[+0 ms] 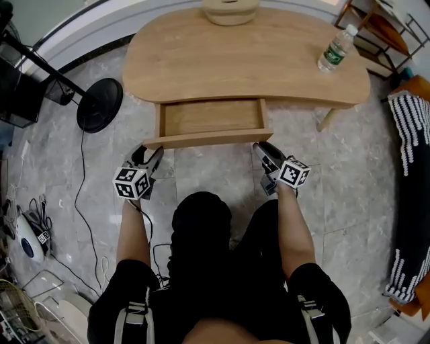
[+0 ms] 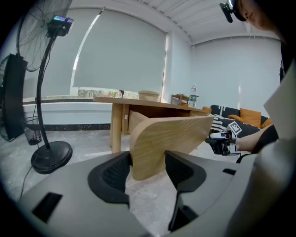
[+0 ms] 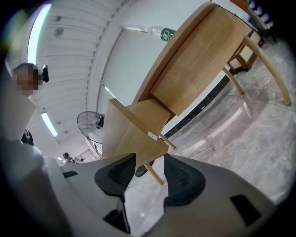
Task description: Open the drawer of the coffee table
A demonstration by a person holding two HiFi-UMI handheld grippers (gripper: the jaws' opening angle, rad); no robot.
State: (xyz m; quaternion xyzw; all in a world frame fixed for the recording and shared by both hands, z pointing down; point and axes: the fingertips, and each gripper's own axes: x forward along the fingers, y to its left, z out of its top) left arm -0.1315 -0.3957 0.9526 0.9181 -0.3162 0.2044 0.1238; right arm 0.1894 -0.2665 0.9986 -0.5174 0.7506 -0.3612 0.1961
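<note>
The light wooden coffee table (image 1: 235,60) has its drawer (image 1: 211,115) pulled out toward me, and the inside looks bare. My left gripper (image 1: 152,152) is at the left end of the drawer front (image 1: 208,139). In the left gripper view the left gripper (image 2: 148,169) is shut on the end of the drawer front (image 2: 166,139), a pad on each face. My right gripper (image 1: 262,149) is at the right end. In the right gripper view the right gripper (image 3: 149,164) stands open, with the lower corner of the drawer front (image 3: 129,134) just at its fingertips.
A plastic water bottle (image 1: 336,49) lies at the table's right end and a round wooden vessel (image 1: 230,10) sits at its far edge. A floor fan's black base (image 1: 99,105) and cable stand to the left. A chair frame (image 1: 376,27) and striped cloth (image 1: 411,134) are on the right.
</note>
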